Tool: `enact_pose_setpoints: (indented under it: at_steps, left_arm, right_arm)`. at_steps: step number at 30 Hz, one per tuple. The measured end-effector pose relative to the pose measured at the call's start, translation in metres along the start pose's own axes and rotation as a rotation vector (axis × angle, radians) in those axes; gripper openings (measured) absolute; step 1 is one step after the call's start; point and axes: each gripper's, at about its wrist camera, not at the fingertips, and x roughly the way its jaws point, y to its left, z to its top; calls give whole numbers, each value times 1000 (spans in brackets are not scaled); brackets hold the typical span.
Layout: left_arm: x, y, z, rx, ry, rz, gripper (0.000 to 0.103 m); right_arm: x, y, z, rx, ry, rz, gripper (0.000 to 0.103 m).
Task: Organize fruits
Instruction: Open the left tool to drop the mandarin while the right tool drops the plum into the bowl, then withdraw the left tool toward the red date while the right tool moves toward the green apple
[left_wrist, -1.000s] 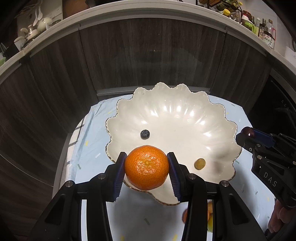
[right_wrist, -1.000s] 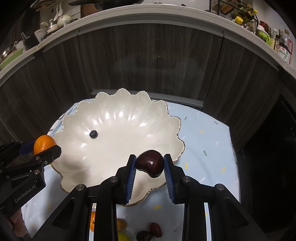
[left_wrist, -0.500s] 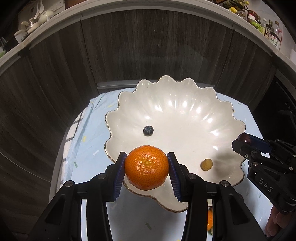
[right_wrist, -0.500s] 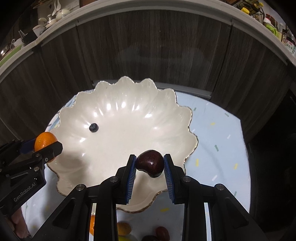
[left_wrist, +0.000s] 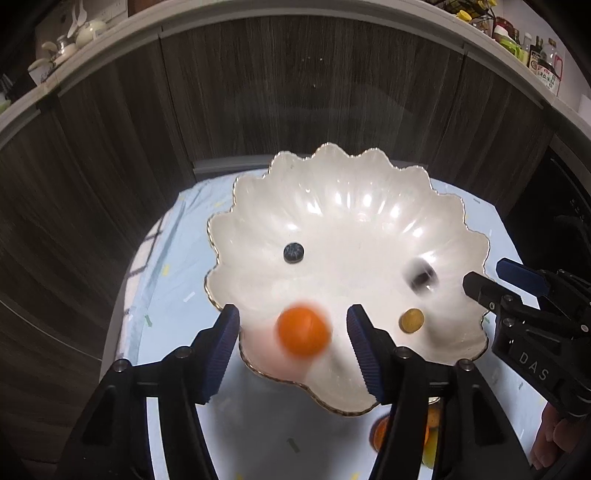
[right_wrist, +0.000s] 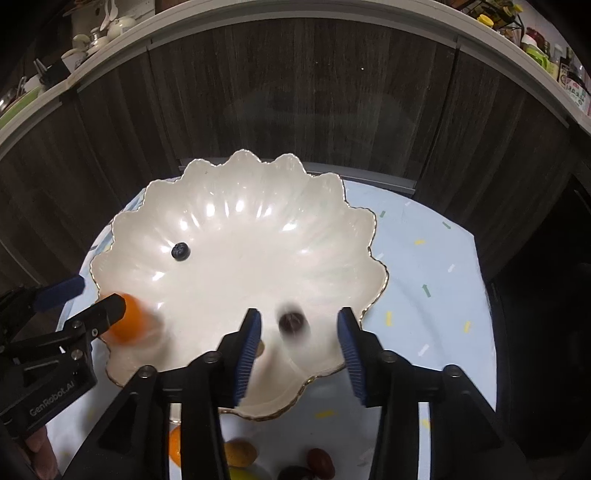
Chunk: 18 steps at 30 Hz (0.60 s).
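Both grippers hang over the large white scalloped ceramic bowl with a thin gold rim (left_wrist: 458, 206), which stands on a table covered by a pale blue cloth with small coloured marks (right_wrist: 436, 258).

In the left wrist view, the left gripper (left_wrist: 293, 325) is opening its jaws. The round orange mandarin (left_wrist: 303, 331) sits low in the centre of the frame between the blue ribbed pads, but they no longer touch it. It is blurred and appears to be falling onto the near part of the bowl.

In the right wrist view, the right gripper (right_wrist: 298, 326) is opening as well. The small dark red fruit (right_wrist: 291, 323), maybe a cherry or a plum, is blurred between the separated pads and free of them, just above the near wall of the bowl.

A dark blueberry (left_wrist: 293, 252) lies left of the bowl's middle, and a small yellow-brown fruit (left_wrist: 412, 320) lies near the right rim in the left view.

The step in hand is the release of two fruits into the bowl at the same moment. More fruits wait on the cloth at the bottom edge of the right view, among them a small dark red oval fruit (right_wrist: 320, 461) and a yellow-brown one (right_wrist: 240, 452). The next move probably calls for lifting both grippers with jaws apart, bringing them back toward these fruits, and closing gently on one, since round fruit rolls easily.
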Motion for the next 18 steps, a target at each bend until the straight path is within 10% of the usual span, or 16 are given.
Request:
enact_pose_setpoints:
  at_steps: [9, 18]
  left_arm:
    - [-12, -1, 5, 3, -28, 11, 79]
    - [-26, -5, 4, 9, -53, 9, 84]
  right_arm:
    - [-11, -3, 2, 29, -33, -22, 73]
    - [-28, -8, -1, 47, -67, -36, 75]
